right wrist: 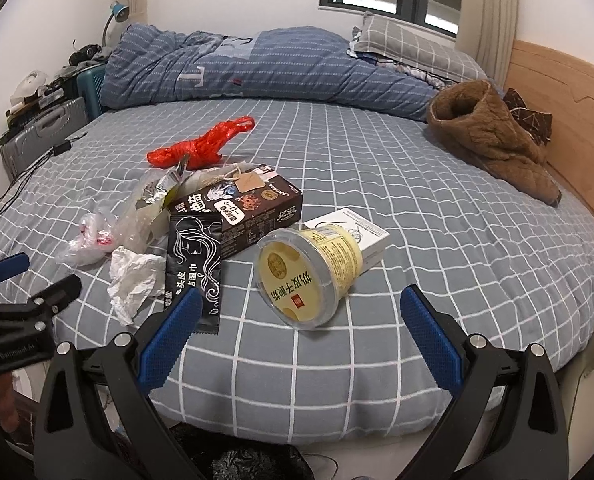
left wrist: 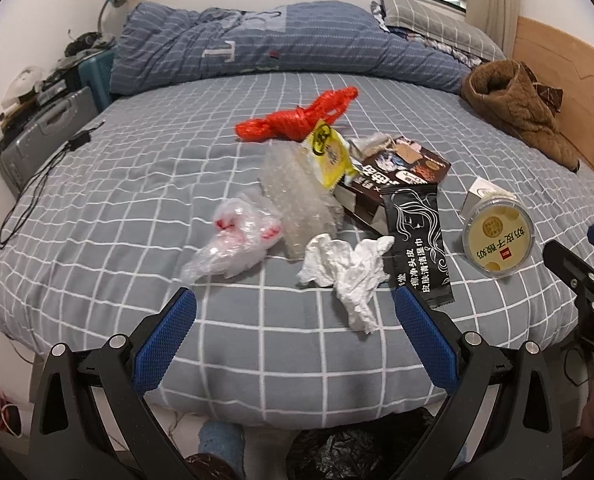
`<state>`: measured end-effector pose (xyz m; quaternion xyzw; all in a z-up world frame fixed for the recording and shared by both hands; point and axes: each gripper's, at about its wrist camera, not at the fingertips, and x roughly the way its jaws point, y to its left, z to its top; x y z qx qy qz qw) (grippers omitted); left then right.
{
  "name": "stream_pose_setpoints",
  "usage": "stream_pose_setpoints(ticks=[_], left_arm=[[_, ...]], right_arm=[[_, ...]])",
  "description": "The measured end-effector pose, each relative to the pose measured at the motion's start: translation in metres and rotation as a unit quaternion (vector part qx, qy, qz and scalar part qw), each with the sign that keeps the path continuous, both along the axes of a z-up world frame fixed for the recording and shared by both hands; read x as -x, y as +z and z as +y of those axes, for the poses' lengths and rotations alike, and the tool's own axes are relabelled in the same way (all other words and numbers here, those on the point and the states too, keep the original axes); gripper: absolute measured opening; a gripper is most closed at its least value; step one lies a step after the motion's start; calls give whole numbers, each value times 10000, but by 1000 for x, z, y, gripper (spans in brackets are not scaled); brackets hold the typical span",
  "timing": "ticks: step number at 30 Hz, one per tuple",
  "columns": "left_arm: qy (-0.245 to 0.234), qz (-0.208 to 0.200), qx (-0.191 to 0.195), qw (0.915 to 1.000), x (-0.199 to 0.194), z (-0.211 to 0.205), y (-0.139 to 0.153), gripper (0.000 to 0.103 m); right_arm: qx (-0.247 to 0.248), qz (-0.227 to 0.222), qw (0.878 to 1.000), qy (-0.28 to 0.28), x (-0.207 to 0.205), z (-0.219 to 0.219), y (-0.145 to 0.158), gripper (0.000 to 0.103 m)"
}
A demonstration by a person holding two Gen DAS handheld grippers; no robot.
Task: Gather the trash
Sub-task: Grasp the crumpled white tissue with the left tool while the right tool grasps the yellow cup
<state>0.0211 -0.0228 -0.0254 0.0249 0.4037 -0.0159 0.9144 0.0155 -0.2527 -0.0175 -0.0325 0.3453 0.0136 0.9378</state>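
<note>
Trash lies on the grey checked bed (left wrist: 257,360): a crumpled white tissue (left wrist: 349,272), a black wipe packet (left wrist: 417,236), a clear plastic bag (left wrist: 233,240), bubble wrap (left wrist: 297,196), a yellow wrapper (left wrist: 329,154), a dark box (left wrist: 397,172), a red bag (left wrist: 301,118) and a yellow yogurt cup (left wrist: 497,236) on its side. My left gripper (left wrist: 293,300) stands open just short of the tissue. My right gripper (right wrist: 301,300) is open in front of the yogurt cup (right wrist: 309,272), with the wipe packet (right wrist: 197,264) by its left finger.
A brown fleece garment (left wrist: 517,116) lies at the right by the wooden headboard (left wrist: 577,92). A blue duvet (left wrist: 277,48) is bunched at the far end. A black cable (left wrist: 37,184) trails on the left. A black bag (left wrist: 337,452) sits on the floor below the bed's edge.
</note>
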Motion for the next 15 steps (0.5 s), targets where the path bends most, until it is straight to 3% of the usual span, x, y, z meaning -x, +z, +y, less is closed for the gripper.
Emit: stream_pose_setpoints(ticks=[15], left_arm=[[-119, 406, 71, 9991, -47, -22, -30, 97]], right_arm=[[-110, 398, 9989, 207, -63, -15, -29, 96]])
